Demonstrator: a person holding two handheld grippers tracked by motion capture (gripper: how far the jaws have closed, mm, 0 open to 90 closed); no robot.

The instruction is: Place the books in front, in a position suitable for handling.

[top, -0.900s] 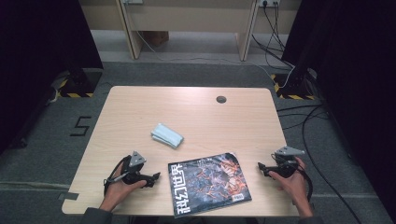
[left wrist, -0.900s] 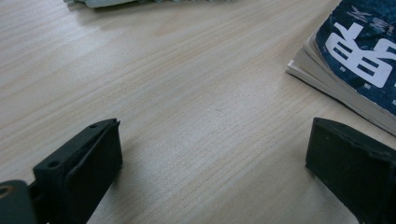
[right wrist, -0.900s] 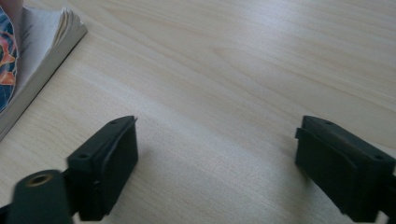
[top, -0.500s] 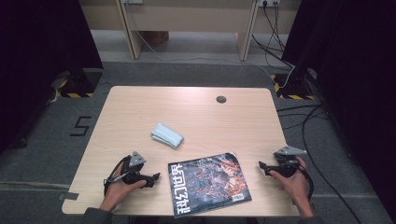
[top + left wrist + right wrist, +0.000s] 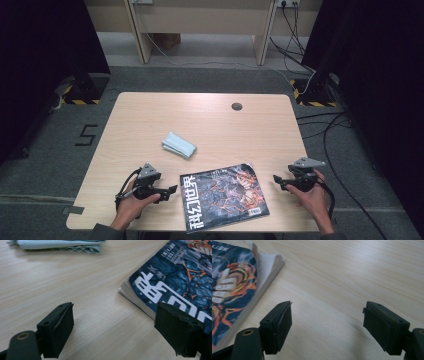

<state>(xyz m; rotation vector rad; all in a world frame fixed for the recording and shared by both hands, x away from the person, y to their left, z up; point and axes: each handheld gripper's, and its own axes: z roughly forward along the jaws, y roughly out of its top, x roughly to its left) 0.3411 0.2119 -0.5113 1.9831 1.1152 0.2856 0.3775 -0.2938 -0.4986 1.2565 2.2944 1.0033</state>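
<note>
Wooden table (image 5: 210,125); one magazine (image 5: 225,197); one folded cloth (image 5: 179,145); two grippers

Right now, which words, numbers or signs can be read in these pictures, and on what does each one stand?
"5": a dark mark on the grey floor, left of the table.
Large white Chinese title characters: on the magazine cover, along its left edge; I cannot read them with certainty.
Small print lines at the cover's top and a white label at its lower corner: too small and blurred to read.
Folded cloth: no text.
</note>
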